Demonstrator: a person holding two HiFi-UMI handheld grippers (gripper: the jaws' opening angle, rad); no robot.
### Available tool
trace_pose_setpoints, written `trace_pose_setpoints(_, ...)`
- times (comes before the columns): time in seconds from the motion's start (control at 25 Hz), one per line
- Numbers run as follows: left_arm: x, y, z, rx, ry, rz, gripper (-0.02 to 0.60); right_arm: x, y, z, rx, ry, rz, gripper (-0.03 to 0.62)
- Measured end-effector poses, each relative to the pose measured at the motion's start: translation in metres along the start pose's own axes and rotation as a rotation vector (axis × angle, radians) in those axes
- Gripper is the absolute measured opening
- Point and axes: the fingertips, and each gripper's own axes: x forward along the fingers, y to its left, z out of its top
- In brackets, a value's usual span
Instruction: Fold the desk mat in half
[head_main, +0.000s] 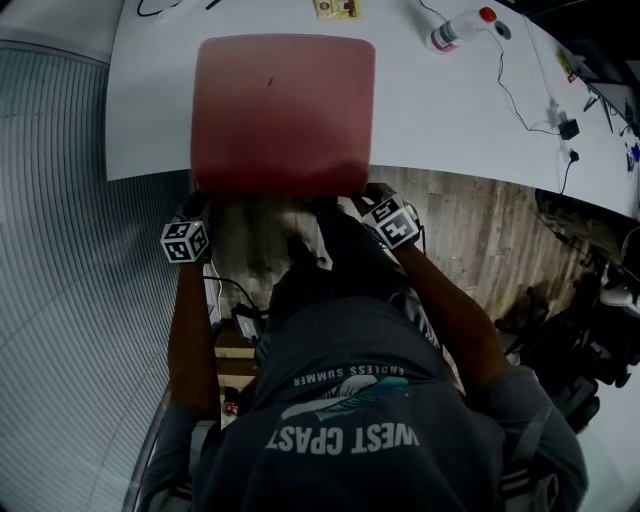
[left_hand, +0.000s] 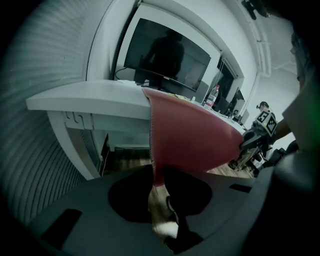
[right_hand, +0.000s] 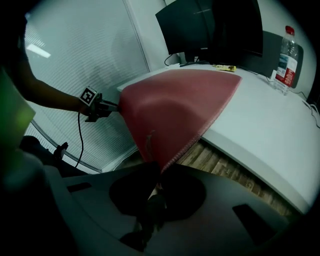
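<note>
The person wears a dark grey short-sleeved cotton T-shirt (head_main: 400, 460). It is printed in pale letters, "WEST COAST" large and "ENDLESS SUMMER" small, around a teal and white graphic (head_main: 345, 398).

The left gripper (left_hand: 159, 182) has a broad, matt, dark grey plastic shell with a round black recess and a rectangular slot (left_hand: 61, 227). It carries a white cube with black square markers (head_main: 186, 240), and a thin black cable (right_hand: 78, 135) hangs from it.

The right gripper (right_hand: 159, 175) has the same dark grey moulded shell, recess and slots. Its own black-and-white marker cube (head_main: 390, 222) is the same as the other.
</note>
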Motion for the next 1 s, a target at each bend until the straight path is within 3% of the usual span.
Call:
trace_pose_setpoints(0.12,-0.015,-0.01,0.001,-0.004,-0.028,-0.011,0.043,-0.018,0.004,0.008,-0.024,-0.032,-0.01,0.048)
trace_pose_setpoints(0.44,-0.059,-0.037,0.026,-0.081,-0.145,-0.059,0.031,-0.06,0.008,0.041,-0.097,-0.112,-0.033,0.046)
trace_pose_setpoints(0.6,-0.087,-0.046,0.054,-0.113,-0.247,-0.067,0.031,-0.078,0.008,0.063,-0.138,-0.16,-0.047,0.048)
trace_pose_setpoints(1.0,-0.125,-0.067,0.149,-0.076,-0.462,-0.11,0.031,-0.106,0.013,0.122,-0.18,-0.28,-0.046,0.048)
